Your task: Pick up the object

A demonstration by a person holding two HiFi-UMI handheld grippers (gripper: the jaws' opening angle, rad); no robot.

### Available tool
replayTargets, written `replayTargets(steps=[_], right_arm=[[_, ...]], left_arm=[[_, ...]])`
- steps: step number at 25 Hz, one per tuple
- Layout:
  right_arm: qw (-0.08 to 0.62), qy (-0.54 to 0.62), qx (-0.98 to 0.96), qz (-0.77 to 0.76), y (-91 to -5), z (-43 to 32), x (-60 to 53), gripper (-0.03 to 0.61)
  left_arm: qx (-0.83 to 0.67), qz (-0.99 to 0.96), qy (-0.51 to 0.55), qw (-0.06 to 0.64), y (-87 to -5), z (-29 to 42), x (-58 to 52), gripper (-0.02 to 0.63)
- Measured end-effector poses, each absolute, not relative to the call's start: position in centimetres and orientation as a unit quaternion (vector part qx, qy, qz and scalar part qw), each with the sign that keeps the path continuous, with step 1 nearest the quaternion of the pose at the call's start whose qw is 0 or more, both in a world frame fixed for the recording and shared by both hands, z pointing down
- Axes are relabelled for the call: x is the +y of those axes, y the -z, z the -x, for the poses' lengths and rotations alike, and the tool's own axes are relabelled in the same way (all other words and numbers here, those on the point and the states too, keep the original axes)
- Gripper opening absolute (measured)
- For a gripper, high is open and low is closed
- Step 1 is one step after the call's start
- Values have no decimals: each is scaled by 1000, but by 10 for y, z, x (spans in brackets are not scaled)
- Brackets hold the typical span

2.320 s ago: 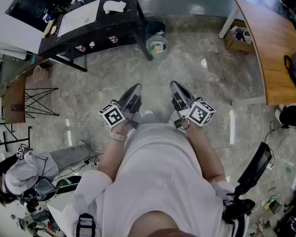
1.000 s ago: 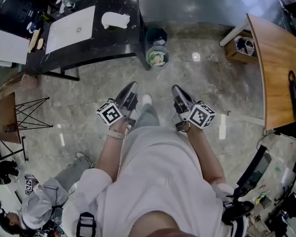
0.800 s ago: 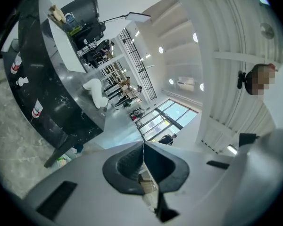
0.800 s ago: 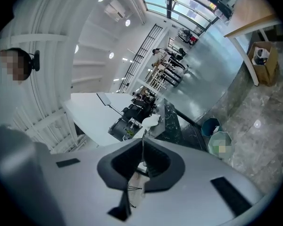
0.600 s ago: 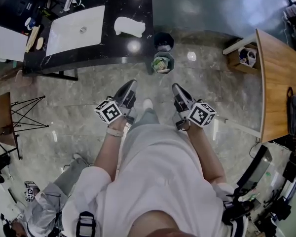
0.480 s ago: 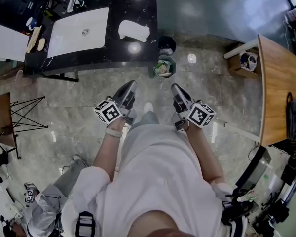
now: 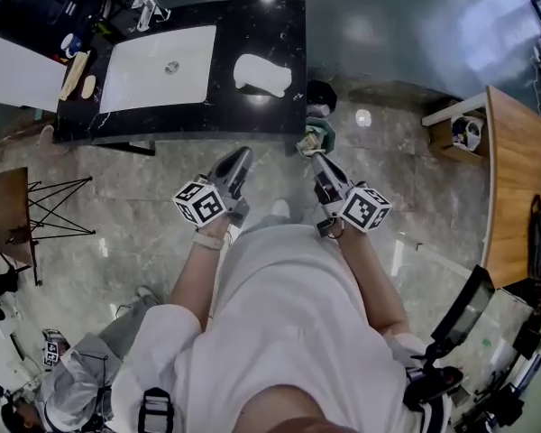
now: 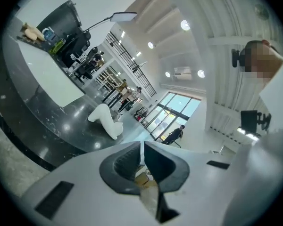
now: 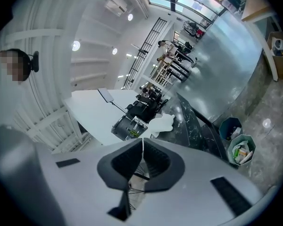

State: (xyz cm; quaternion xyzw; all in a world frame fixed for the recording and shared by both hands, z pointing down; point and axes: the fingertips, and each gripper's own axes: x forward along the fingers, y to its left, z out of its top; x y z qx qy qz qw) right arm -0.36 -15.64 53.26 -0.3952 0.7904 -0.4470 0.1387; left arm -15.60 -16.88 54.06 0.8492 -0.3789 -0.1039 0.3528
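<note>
A white lumpy object (image 7: 261, 75) lies on the black marble counter (image 7: 252, 25), to the right of the sink. It also shows in the left gripper view as a white object (image 8: 106, 120) on the dark top, and far off in the right gripper view (image 9: 161, 124). My left gripper (image 7: 238, 157) and right gripper (image 7: 317, 159) are held side by side in front of the person's body, above the floor and short of the counter. Both are shut with nothing between the jaws: left gripper (image 8: 142, 145), right gripper (image 9: 142, 140).
A white sink basin (image 7: 158, 66) with a faucet (image 7: 151, 7) is set in the counter. Two waste bins (image 7: 317, 96) stand at the counter's right end. A wooden table (image 7: 514, 188) is at the right, a folding stand (image 7: 45, 210) at the left, a seated person (image 7: 63, 386) at lower left.
The counter with the white object has slid lower and rightward in the head view, closer to the grippers. Both grippers keep their place in front of the body, still shut.
</note>
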Motion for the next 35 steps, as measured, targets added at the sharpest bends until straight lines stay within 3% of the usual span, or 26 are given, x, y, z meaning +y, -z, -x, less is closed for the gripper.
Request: replayTargets(steps=[12, 16, 23, 35], right_arm=[[156, 460, 797, 359, -532, 31, -208, 21], [158, 460, 799, 354, -531, 34, -221, 21], [159, 468, 798, 346, -533, 38, -222, 21], [169, 470, 792, 351, -534, 30, -227, 21]], left_arm=[[-383, -890, -78, 235, -553, 155, -206, 33], [-375, -895, -196, 140, -557, 149, -231, 104], [-334, -853, -394, -72, -570, 150, -290, 155], [-194, -736, -585, -280, -621, 144, -344, 235]])
